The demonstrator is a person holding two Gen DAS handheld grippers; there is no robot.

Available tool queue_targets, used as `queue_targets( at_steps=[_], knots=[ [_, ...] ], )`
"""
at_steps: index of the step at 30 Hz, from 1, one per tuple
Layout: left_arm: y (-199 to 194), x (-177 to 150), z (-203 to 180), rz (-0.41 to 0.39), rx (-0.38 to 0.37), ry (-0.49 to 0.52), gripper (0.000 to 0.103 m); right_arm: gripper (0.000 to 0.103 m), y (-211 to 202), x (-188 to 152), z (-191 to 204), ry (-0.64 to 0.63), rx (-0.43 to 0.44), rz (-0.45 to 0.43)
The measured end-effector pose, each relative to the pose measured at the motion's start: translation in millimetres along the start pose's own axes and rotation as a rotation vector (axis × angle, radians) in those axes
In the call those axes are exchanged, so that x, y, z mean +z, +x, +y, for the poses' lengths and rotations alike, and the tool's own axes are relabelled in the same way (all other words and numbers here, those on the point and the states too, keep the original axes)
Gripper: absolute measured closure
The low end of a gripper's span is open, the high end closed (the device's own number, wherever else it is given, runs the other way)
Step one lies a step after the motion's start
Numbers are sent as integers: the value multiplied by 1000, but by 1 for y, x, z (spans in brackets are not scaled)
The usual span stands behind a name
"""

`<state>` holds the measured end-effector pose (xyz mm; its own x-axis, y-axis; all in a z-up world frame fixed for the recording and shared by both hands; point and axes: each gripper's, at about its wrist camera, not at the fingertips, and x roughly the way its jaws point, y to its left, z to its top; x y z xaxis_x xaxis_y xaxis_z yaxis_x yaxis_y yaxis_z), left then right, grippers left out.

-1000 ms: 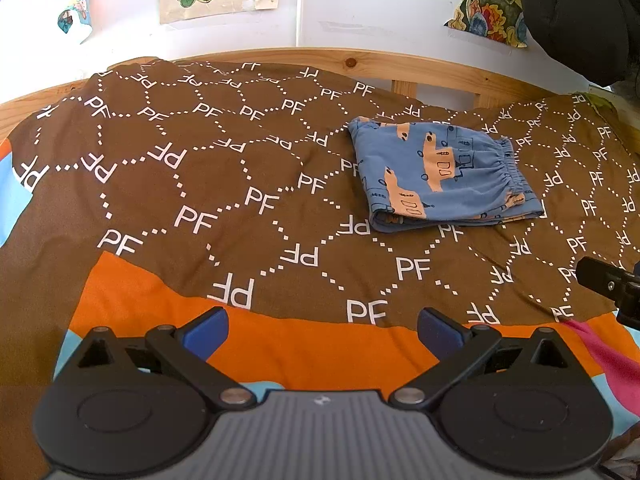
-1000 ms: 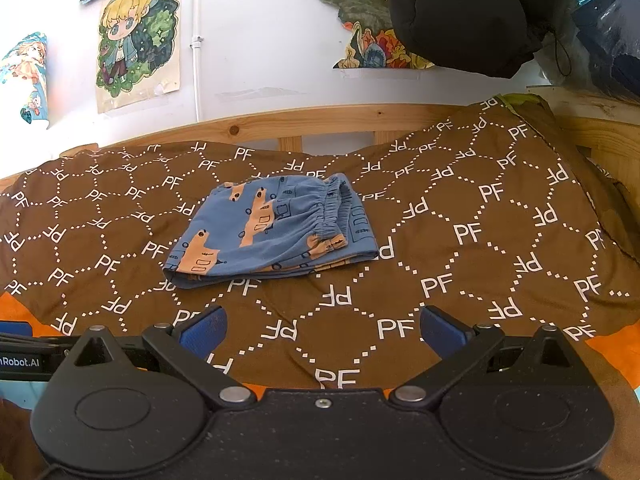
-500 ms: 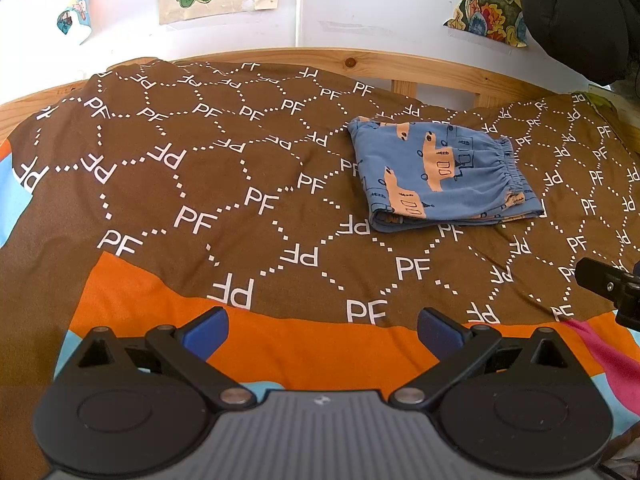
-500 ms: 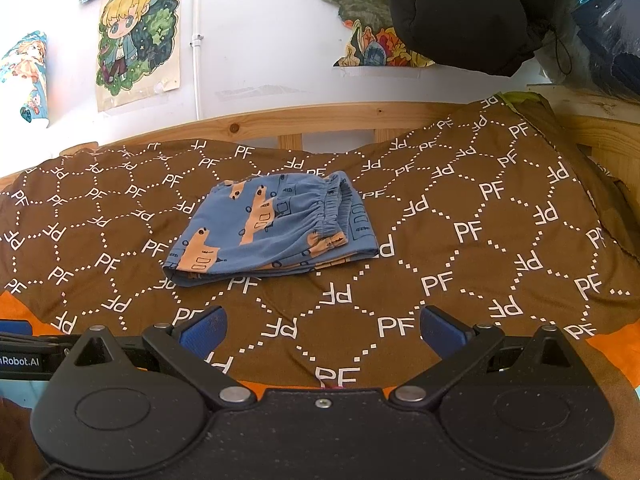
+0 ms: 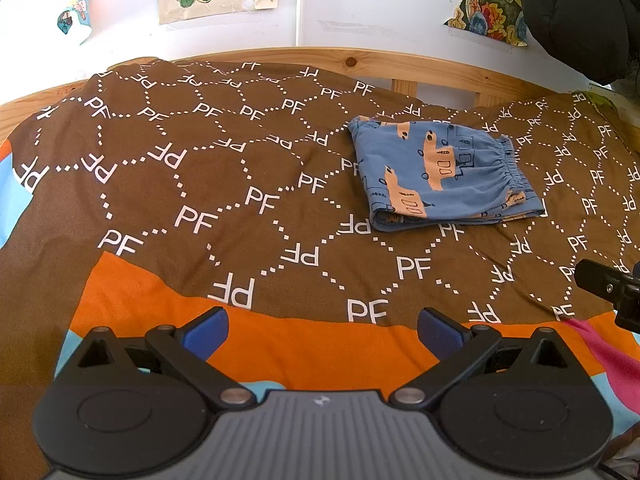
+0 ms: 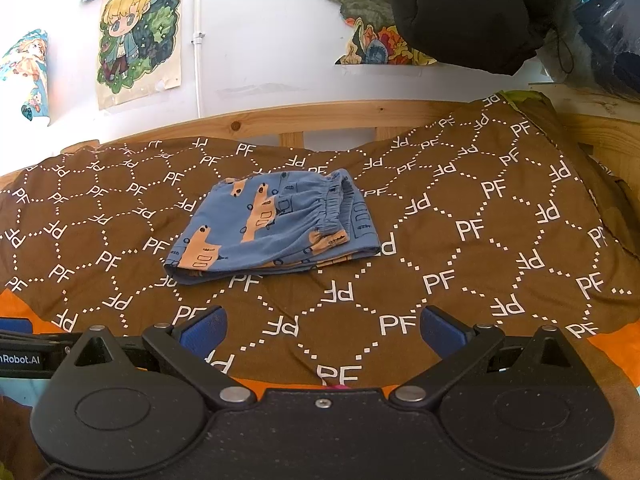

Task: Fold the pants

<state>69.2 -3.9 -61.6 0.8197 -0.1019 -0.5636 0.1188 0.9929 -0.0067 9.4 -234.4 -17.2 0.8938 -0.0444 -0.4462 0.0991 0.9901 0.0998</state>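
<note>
Both wrist views showed the small blue cotton pants printed with orange vehicles [image 5: 444,176] lying as a compact folded bundle on the brown bedspread patterned with white dotted hexagons and "PF" letters [image 5: 240,184], toward the far side of the bed, near the pale wooden bed rail [image 5: 400,66]. The gathered elastic waistband [image 6: 332,208] lay on top at the right end of the bundle, and stacked layers showed along the near edge. The left gripper [image 5: 320,330], with blue pads on black linkages, hung spread wide and empty over the orange band of the bedspread, well apart from the pants, which lay ahead and to its right. The right gripper [image 6: 322,328] was likewise spread wide and held nothing; the pants lay ahead and slightly to its left. A black part of the right gripper's body [image 5: 608,286] entered the left view at its right edge. Drawn posters [image 6: 138,36] hung on the white wall, and a black padded garment [image 6: 468,8] hung at upper right.

Judged from the layered, tidy outline, the folding appeared complete or nearly so: neither gripper touched the cloth, and no loose leg trailed out. What remained, if anything, seemed limited to squaring the slightly uneven right-hand edges
</note>
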Motion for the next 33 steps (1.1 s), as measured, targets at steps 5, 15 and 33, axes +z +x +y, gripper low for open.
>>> queue_targets(
  at_steps=[5, 15, 33],
  knots=[
    [0, 0, 0, 0, 0, 0, 0, 1, 0, 0, 0, -1, 0, 1],
    [0, 0, -1, 0, 1, 0, 0, 1, 1, -1, 1, -2, 1, 4],
    [-1, 2, -3, 16, -4, 3, 0, 1, 1, -1, 1, -1, 1, 5]
  ],
)
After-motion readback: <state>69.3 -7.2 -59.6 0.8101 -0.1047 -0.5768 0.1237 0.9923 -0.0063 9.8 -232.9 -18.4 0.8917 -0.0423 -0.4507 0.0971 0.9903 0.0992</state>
